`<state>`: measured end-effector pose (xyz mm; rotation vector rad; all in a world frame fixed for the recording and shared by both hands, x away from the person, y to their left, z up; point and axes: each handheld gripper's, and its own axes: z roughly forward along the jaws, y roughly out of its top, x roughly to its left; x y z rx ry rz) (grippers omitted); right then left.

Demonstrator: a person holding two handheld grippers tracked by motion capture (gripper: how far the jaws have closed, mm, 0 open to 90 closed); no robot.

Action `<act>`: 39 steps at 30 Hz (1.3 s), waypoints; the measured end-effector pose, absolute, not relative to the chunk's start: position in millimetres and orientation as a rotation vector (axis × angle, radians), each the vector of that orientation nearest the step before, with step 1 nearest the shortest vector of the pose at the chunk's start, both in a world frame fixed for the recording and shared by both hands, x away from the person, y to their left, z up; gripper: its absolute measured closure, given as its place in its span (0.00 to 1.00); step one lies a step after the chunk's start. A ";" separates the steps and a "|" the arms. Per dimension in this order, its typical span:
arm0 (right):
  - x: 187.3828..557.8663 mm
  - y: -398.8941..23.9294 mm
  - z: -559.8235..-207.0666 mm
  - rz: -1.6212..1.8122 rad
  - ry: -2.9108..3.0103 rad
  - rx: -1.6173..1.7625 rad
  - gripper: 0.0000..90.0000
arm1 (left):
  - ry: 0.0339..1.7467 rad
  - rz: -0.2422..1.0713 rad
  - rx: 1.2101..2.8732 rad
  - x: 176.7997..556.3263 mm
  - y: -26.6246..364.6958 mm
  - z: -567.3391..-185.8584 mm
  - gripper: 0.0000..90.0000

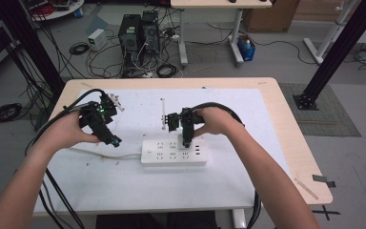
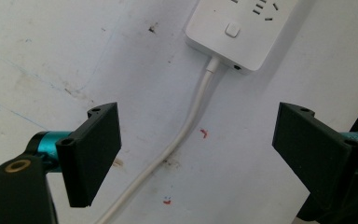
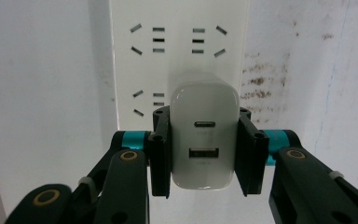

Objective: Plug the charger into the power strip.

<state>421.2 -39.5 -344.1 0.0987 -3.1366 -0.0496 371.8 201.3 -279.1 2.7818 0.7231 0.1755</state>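
Observation:
A white power strip (image 1: 174, 152) lies on the white mat, its cord (image 1: 100, 153) running off to the left. In the right gripper view a white USB charger (image 3: 204, 135) stands on the power strip (image 3: 177, 46), and my right gripper (image 3: 204, 154) is shut on its two sides. From above, that right gripper (image 1: 187, 141) points down onto the strip's right part. My left gripper (image 1: 113, 140) hovers left of the strip, open. In the left gripper view its jaws stand wide apart over the cord (image 2: 186, 126), with the strip's switch end (image 2: 235, 32) ahead.
A thin white stick (image 1: 163, 114) lies on the mat behind the strip. The wooden table edge (image 1: 290, 138) runs along the right. Computer towers (image 1: 138, 33) and loose cables sit on the floor beyond the table. Black frame posts stand at both sides.

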 end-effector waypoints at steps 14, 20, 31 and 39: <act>418.8 -37.9 -355.8 0.032 -3.150 0.089 0.71 | 0.723 0.150 2.774 377.4 197.9 -284.4 0.17; 416.5 -31.5 -359.4 0.102 -3.165 0.102 0.70 | 0.693 0.145 2.782 378.8 190.4 -285.6 0.17; 421.9 -38.6 -356.8 -0.013 -3.144 0.009 0.48 | 0.688 0.145 2.781 382.0 193.6 -290.3 0.17; 431.2 -105.2 -309.3 -0.271 -3.097 -0.719 0.25 | 0.745 0.181 2.758 387.3 205.9 -286.6 0.17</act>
